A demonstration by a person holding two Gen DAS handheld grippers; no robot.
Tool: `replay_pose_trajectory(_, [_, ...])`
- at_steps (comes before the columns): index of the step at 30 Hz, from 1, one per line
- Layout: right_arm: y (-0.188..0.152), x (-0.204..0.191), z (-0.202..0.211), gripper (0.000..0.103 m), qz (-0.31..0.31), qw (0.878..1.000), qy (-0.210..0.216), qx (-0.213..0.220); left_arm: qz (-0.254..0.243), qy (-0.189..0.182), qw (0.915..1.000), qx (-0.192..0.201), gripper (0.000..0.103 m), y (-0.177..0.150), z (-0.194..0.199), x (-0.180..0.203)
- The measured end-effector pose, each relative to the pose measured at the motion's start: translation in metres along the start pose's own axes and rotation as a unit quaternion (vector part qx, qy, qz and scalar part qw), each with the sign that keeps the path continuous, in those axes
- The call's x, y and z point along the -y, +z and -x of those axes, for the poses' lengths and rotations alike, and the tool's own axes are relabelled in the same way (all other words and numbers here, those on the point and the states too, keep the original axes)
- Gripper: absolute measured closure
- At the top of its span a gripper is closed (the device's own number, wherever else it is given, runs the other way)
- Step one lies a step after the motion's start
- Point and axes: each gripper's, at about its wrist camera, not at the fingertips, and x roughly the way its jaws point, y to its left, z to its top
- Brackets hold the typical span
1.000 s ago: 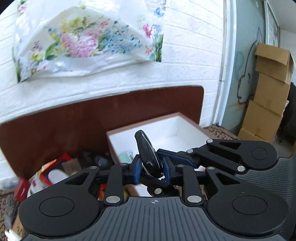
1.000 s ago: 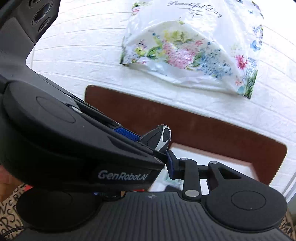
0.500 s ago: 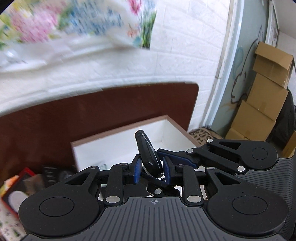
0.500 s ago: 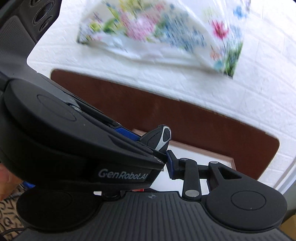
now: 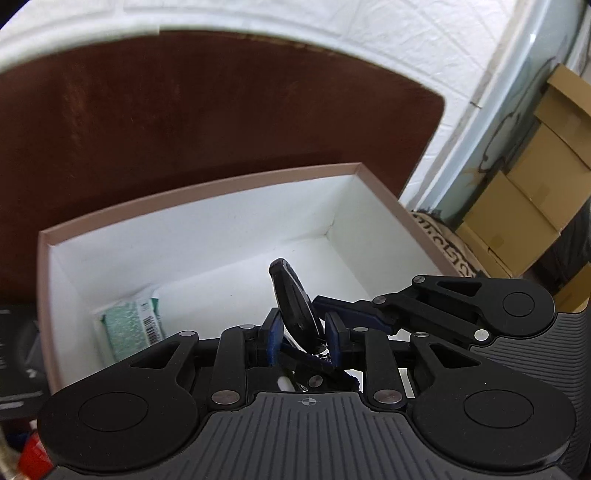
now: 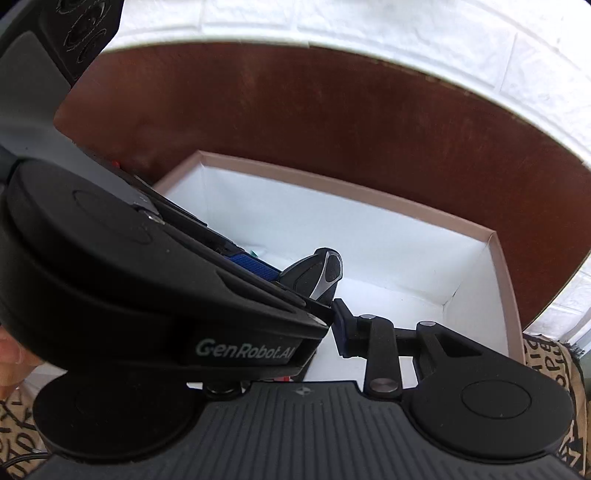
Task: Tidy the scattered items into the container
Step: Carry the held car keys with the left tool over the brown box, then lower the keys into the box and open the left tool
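My left gripper (image 5: 301, 338) is clamped on the key fob (image 5: 295, 302), both blue pads pinching it near its lower end so it sticks up, tilted a bit, over the box (image 5: 199, 195). In my right wrist view the same fob (image 6: 317, 271) shows its black and silver face, poking out past the left gripper's body, which blocks most of that view.

My right gripper (image 6: 325, 325) sits just beside the left one, above the box (image 6: 369, 192). Only 1 of its fingers (image 6: 343, 328) is visible and the other is hidden behind the left gripper, so I can't tell if it's open or closed, or whether it's touching the fob at all.

The box is open, white inside with a pinkish rim, and it sits on a dark brown table (image 5: 184, 110) against a white brick wall (image 5: 406, 33). Inside the box, at its left wall from the left wrist view, lies 1 green and white packet (image 5: 129, 326) with a barcode. The floor of the box under the fob is bare white. To the right of the box, off the table, stands a stack of cardboard cartons (image 5: 528, 192). Left of the box there's some dark clutter, too blurred to name.
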Motion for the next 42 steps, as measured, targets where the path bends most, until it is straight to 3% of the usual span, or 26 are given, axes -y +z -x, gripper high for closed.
replay_pose_trajectory(6, [0.005,0.002,-0.023,0.061,0.015,1.0,0.0,-0.016,0.016,0.004,0.9998,-0.007,0.062,0.005,-0.017,-0.013])
replay_pose_trajectory(7, [0.006,0.001,-0.025,0.059,0.016,1.0,0.0,-0.017,0.02,0.008,0.9998,-0.002,0.054,0.005,-0.017,-0.014])
replay_pose_trajectory(8, [0.007,0.0,-0.026,0.044,0.015,1.0,0.0,-0.018,0.03,0.014,0.9994,0.005,0.034,0.004,-0.016,-0.017])
replay_pose_trajectory(9, [0.008,-0.001,-0.024,0.025,0.015,1.0,0.004,-0.015,0.043,0.022,0.9988,0.013,0.023,0.003,-0.013,-0.02])
replay_pose_trajectory(10, [0.007,-0.003,-0.021,0.019,0.019,1.0,0.002,-0.005,0.058,0.031,0.9976,0.021,0.008,0.002,-0.009,-0.024])
replay_pose_trajectory(11, [0.006,-0.006,-0.018,0.017,0.027,1.0,-0.006,0.004,0.064,0.03,0.9971,0.03,0.004,0.0,-0.006,-0.027])
replay_pose_trajectory(13, [0.004,-0.011,-0.015,0.016,0.043,0.999,-0.013,0.004,0.051,0.021,0.9978,0.037,0.004,-0.004,0.001,-0.029])
replay_pose_trajectory(19, [-0.003,-0.018,-0.012,0.006,0.03,0.999,-0.016,-0.013,0.005,0.047,0.9976,0.05,0.002,-0.01,0.017,-0.013])
replay_pose_trajectory(28, [-0.01,-0.03,0.006,0.003,0.031,0.999,-0.023,-0.014,0.004,0.054,0.9973,0.051,0.002,-0.015,0.032,-0.009])
replay_pose_trajectory(35, [-0.01,-0.045,0.032,0.003,0.029,0.999,-0.027,0.005,0.01,0.058,0.996,0.067,0.002,-0.024,0.061,-0.005])
replay_pose_trajectory(42, [-0.02,-0.072,0.077,0.003,0.016,0.999,-0.013,0.046,0.004,0.083,0.9902,0.112,0.002,-0.054,0.112,0.009])
